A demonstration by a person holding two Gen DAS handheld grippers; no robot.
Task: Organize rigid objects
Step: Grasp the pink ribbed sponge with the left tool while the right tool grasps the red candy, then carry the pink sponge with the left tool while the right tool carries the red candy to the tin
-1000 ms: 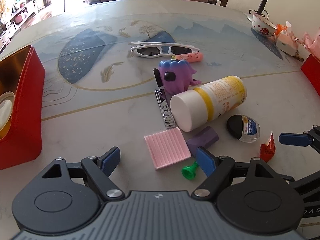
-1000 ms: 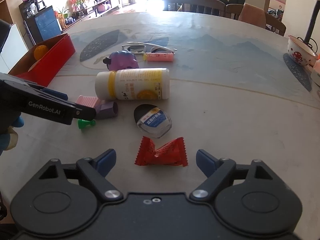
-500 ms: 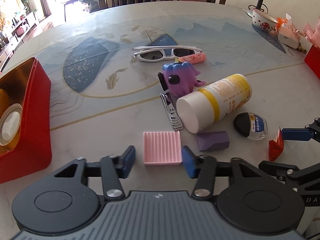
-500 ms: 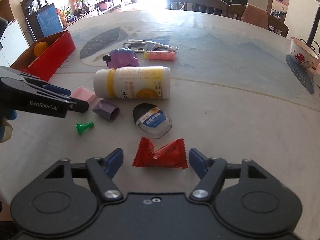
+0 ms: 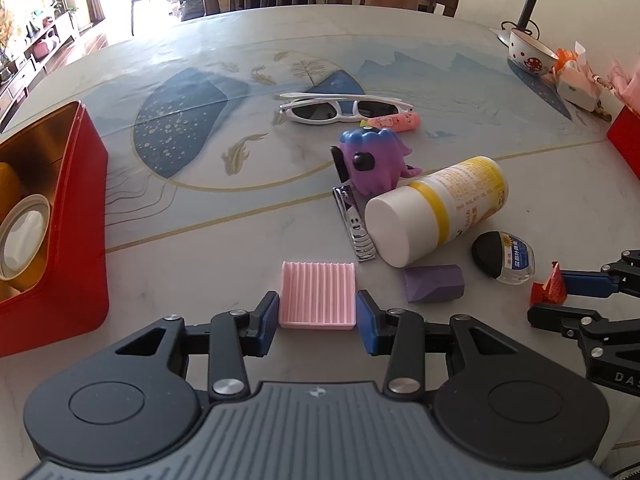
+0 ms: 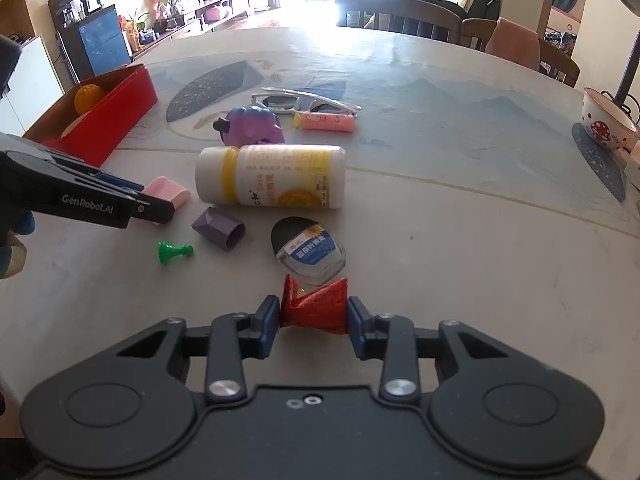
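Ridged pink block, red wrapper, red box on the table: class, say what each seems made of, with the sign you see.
Ridged pink block: probably matte plastic; even moulded ridges, no shine.
Red wrapper: likely glossy foil or plastic film; it creases sharply and glints.
Red box: looks like painted metal tin; its gold inner wall reflects like brushed metal, though that is not certain.

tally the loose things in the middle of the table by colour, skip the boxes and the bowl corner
Purple: 2, toy, block
Pink: 2, ridged pad, tube
White: 2, bottle, sunglasses
Red: 1, wrapper
Green: 1, pawn
Silver: 1, nail clipper
Black and clear: 1, case
Total: 10
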